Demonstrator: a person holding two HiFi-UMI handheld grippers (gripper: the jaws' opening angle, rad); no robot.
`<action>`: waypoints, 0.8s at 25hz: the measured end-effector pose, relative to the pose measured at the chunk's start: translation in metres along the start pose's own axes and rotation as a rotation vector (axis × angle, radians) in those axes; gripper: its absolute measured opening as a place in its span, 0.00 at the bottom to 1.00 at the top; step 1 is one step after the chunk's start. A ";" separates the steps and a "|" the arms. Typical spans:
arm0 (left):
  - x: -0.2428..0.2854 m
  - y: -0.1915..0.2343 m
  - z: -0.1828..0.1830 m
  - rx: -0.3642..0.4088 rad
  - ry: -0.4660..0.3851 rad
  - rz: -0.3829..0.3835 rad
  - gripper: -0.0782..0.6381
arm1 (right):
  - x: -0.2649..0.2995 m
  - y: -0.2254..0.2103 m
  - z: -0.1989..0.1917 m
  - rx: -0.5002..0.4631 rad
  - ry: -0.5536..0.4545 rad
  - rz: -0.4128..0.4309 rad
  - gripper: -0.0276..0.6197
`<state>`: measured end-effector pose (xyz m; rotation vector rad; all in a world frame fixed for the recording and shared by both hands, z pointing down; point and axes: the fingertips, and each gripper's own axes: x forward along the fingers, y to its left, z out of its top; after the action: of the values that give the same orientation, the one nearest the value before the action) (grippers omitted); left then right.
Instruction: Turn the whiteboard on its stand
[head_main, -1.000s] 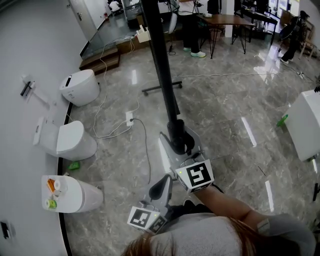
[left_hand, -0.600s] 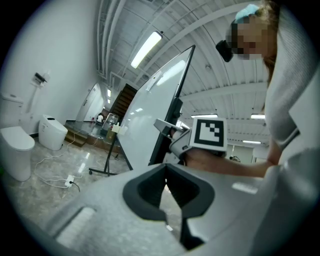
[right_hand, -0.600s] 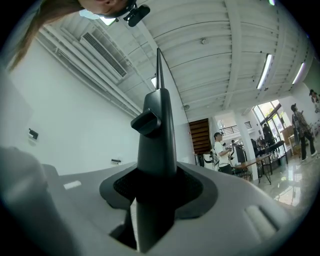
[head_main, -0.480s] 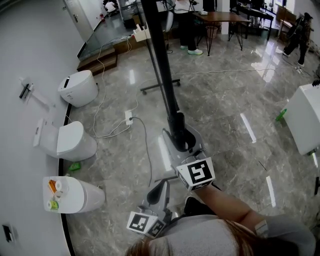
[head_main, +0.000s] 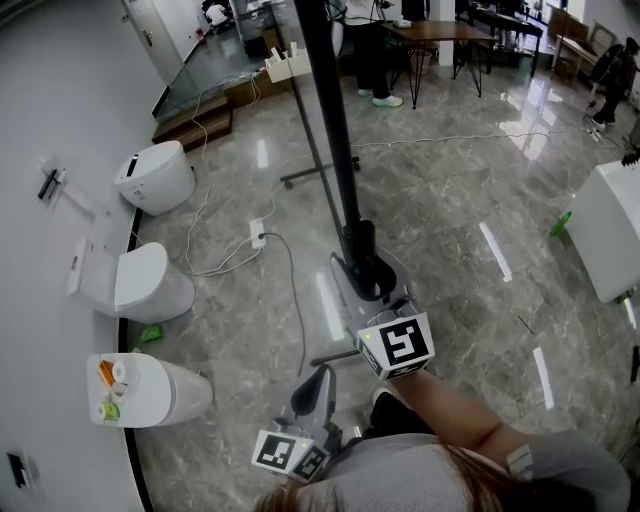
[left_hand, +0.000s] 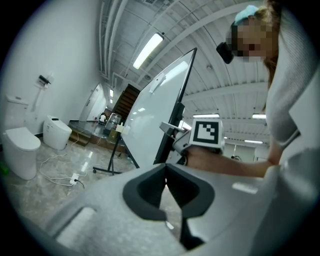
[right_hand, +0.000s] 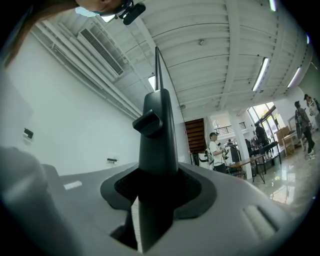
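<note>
Black-framed whiteboard (head_main: 322, 105), seen edge-on in the head view as a dark bar running from the top of the picture down toward the person. It is carried on a wheeled stand (head_main: 318, 175) on the grey marble floor (head_main: 450, 230). In the left gripper view its white writing surface shows tilted.

Jaws of the right gripper (head_main: 368, 272) are set round the near end of the board's frame (right_hand: 157, 150), just below a black knob (right_hand: 146, 122) that projects from it. In the right gripper view the frame fills the gap between the two dark pads (right_hand: 187, 192), which lie against it on both sides. The jaws have just been closing with the frame between them, and they now stand only as far apart as the frame is wide. This gripper's marker cube (head_main: 397, 345) sits at the end of the person's forearm (head_main: 440, 400).

Lower in the head view, close to the person's body, the left gripper (head_main: 316, 380) is apart from the board and touches nothing. Its jaws meet at the tips. Only a narrow slit of floor shows behind them, and no object lies between.

White toilets (head_main: 150, 285) stand along the wall (head_main: 60, 100) at the left of the head view, well apart from the stand.
</note>
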<state>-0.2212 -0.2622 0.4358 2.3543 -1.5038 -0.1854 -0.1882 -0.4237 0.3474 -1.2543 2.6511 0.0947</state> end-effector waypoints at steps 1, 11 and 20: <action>-0.001 0.000 -0.001 0.000 0.003 -0.001 0.10 | -0.001 0.001 0.001 -0.006 -0.002 0.001 0.29; -0.015 -0.009 0.000 0.009 0.009 -0.006 0.10 | -0.019 0.004 0.007 -0.009 -0.006 -0.003 0.29; -0.032 -0.018 -0.003 0.017 0.000 -0.004 0.10 | -0.041 0.012 0.010 -0.007 -0.011 -0.001 0.29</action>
<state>-0.2185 -0.2259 0.4299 2.3704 -1.5071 -0.1744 -0.1707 -0.3830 0.3464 -1.2545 2.6430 0.1108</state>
